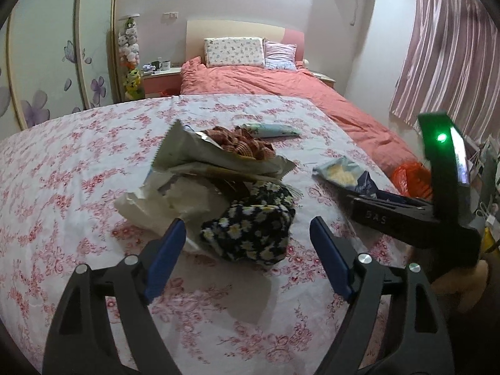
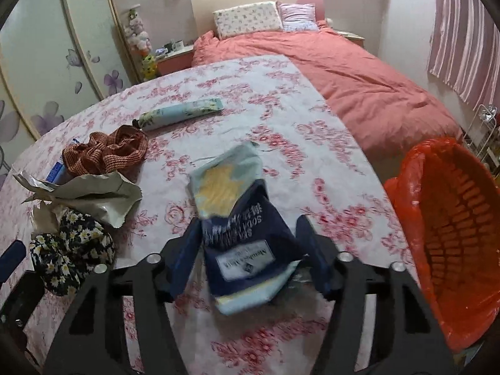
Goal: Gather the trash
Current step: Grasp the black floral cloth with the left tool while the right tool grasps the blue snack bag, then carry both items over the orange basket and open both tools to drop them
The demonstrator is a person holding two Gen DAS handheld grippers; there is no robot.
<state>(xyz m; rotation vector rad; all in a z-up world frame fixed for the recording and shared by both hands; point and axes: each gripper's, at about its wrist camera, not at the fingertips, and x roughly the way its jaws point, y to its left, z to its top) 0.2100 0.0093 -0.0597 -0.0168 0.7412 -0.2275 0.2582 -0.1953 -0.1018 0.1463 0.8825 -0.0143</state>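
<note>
**Snack bag in your right tongs, bin close by**

You are in the middle of picking up trash. Your right tongs (image 2: 247,250) have a dark blue snack bag (image 2: 243,250) between their two blue pads, and the pads seem to be pinching its sides. It looks held, but the picture is a bit blurry there, so check your grip. The bag is crumpled and soft, with a white label on the front and a pale blue and yellow end sticking out ahead. It sits just above the flowery sheet on the bed (image 2: 281,131).

The next move, I think, is to carry the bag to the orange-lined trash bin (image 2: 453,234) on your right, just beside the bed, and let go once the bag is over the opening. Hold it firmly, as a thin bag can slip.

Your left tongs (image 1: 247,247) are spread wide and hold nothing. They point at a black flowery cloth (image 1: 250,228), with a silver wrapper (image 1: 200,159) lying behind it.
</note>
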